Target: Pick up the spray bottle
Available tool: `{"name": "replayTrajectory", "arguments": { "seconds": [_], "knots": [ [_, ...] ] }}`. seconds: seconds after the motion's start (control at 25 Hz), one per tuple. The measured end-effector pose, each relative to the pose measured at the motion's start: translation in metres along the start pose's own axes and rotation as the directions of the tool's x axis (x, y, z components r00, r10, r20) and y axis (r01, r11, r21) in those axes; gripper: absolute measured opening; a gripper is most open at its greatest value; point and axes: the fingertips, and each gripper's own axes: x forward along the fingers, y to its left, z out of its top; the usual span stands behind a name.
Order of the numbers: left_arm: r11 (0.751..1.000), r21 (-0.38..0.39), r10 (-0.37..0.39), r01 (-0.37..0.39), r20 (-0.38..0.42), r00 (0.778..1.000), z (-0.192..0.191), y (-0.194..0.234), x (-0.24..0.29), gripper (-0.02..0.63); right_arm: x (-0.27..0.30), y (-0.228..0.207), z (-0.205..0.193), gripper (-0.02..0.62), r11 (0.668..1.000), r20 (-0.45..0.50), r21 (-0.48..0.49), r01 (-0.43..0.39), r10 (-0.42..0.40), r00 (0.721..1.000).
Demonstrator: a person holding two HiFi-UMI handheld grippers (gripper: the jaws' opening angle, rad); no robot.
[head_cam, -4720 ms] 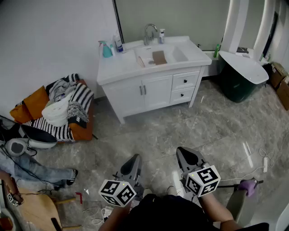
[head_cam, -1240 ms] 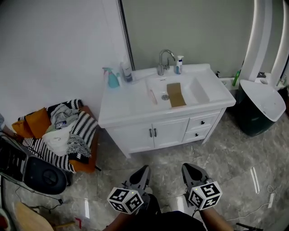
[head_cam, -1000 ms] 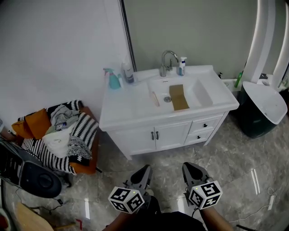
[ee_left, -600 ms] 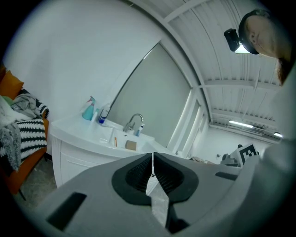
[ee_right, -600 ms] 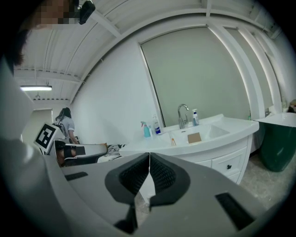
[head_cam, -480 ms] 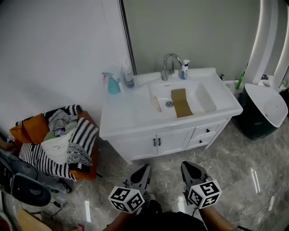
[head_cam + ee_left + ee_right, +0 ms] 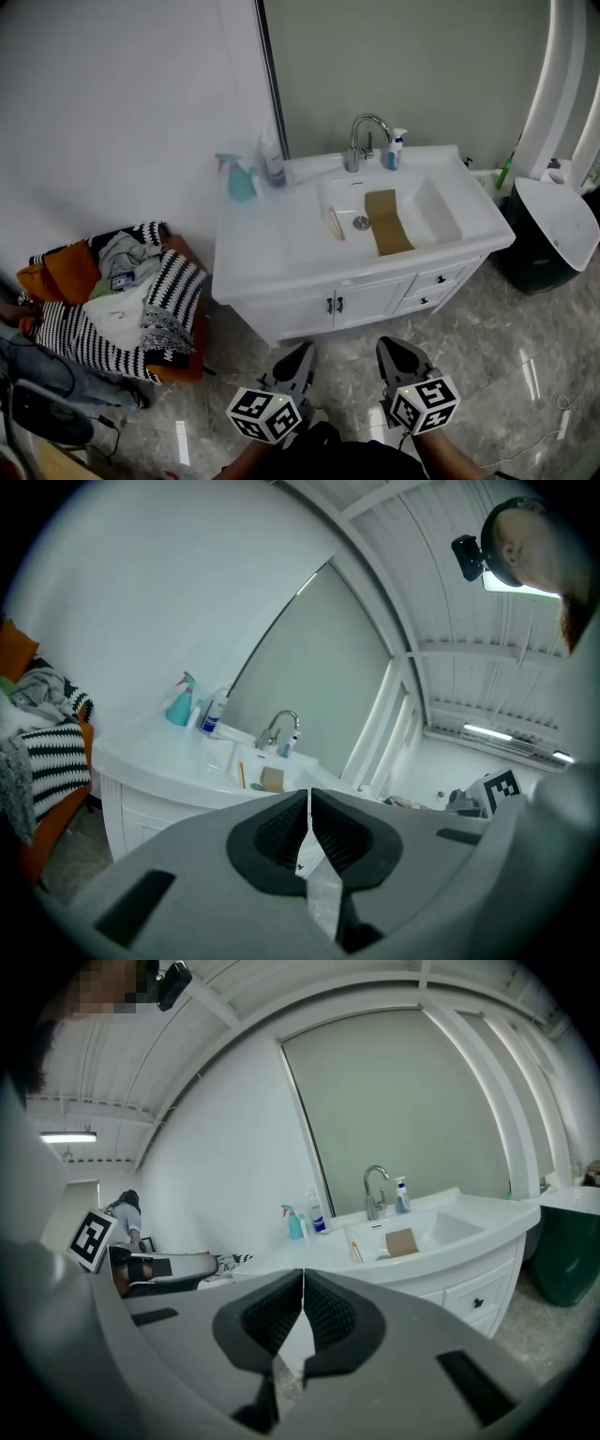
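A teal spray bottle (image 7: pixel 239 178) stands at the back left corner of the white vanity top (image 7: pixel 267 244), next to a white bottle (image 7: pixel 273 159). It also shows small in the left gripper view as the teal spray bottle (image 7: pixel 178 703) and in the right gripper view as the teal spray bottle (image 7: pixel 294 1223). My left gripper (image 7: pixel 298 359) and right gripper (image 7: pixel 392 349) are held low over the floor in front of the vanity, far from the bottle. Both are shut and hold nothing.
The sink basin (image 7: pixel 394 211) holds a brown cloth (image 7: pixel 385 219), with a tap (image 7: pixel 361 141) and a small pump bottle (image 7: pixel 397 150) behind. A chair piled with clothes (image 7: pixel 131 291) stands left of the vanity. A dark bin with a white lid (image 7: pixel 553 230) stands at the right.
The vanity has come nearer and shifted right in the head view as I move toward it. Both grippers stay shut in the same pose.
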Motion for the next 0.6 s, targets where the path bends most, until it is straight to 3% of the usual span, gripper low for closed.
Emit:
{"name": "replayTrajectory", "arguments": {
  "seconds": [0.6],
  "knots": [
    [1.0, -0.002, -0.029, 0.029, -0.024, 0.999, 0.025, 0.062, 0.016, 0.015, 0.071, 0.02, 0.006, 0.008, 1.0, -0.017, 0.005, 0.013, -0.013, 1.0]
  ]
}}
